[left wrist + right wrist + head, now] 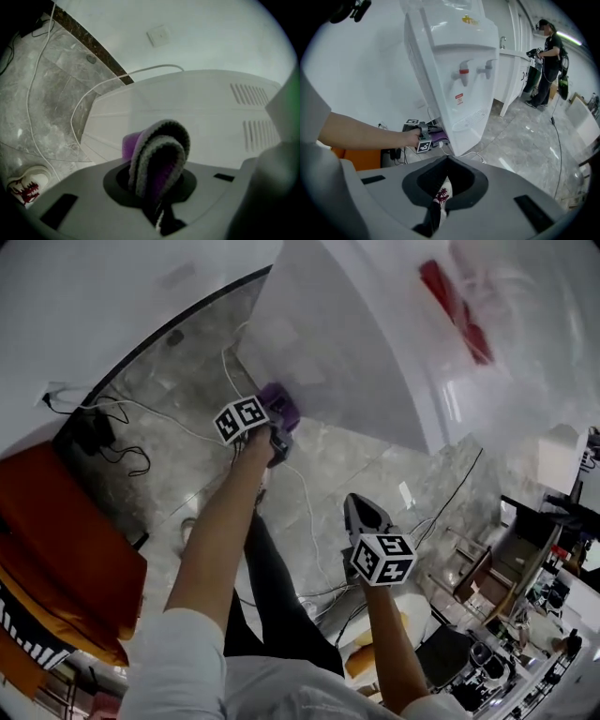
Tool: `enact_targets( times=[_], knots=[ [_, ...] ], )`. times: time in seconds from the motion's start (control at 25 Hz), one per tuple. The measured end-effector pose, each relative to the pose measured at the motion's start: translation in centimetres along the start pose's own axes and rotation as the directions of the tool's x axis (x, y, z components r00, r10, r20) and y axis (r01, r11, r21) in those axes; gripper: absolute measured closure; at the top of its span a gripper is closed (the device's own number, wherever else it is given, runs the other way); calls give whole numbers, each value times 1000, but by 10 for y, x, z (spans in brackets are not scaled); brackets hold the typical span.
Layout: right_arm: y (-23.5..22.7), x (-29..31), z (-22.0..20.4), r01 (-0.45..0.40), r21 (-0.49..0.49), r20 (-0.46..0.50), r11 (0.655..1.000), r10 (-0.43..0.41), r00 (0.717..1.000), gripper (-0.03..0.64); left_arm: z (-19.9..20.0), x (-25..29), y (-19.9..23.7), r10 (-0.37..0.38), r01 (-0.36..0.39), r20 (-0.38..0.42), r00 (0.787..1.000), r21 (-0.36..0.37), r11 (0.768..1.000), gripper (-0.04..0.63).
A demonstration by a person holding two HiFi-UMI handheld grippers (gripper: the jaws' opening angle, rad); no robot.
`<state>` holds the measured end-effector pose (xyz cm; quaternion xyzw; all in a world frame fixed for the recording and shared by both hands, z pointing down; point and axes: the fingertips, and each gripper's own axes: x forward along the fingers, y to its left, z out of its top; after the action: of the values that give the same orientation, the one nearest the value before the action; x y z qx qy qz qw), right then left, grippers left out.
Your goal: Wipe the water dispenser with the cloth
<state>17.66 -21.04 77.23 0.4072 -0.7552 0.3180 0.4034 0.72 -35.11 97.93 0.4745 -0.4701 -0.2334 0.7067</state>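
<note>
Slippage is our first worry. From the head view, the left tongs (275,432) are clenched on the purple cloth (281,407). The cloth is bunched ahead of their tips and looks pressed low against the side of the water dispenser (337,343). The right tongs (364,512) hang well apart from it, nearer our body, with nothing steadying the cabinet. A hard push could rock it.

In the left gripper view, the folded cloth stands up between the jaws, gripped only at its lower end, with the white panel right beyond it. We judge that dragging it firmly could pull the fold out of the grasp. The vent slots (243,93), ahead and to the right of these tongs, could catch the knitted edge. A white cable (140,71) runs past the panel's far edge, and a long stroke might snag it.

In the right gripper view, these jaws are closed together and hold nothing; only a shoe (440,194) shows through the gap beneath them. The dispenser rises ahead of them, taps facing right, and the left tongs work at its foot.
</note>
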Motion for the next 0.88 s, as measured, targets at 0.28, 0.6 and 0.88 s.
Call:
enact_targets(
  times=[0.28, 0.6, 0.88],
  knots=[
    [39, 15, 17, -57, -18, -5, 998, 57, 998, 609, 38, -21, -47, -138, 134, 37, 990, 79, 988, 541],
    [95, -50, 73, -66, -34, 97, 997, 69, 993, 609, 11, -122, -229, -446, 451, -68, 893, 162, 878, 541],
    [129, -161, 125, -53, 12, 282, 999, 47, 958, 609, -46, -240, -355, -550, 574, -164, 819, 243, 782, 541]
  ],
)
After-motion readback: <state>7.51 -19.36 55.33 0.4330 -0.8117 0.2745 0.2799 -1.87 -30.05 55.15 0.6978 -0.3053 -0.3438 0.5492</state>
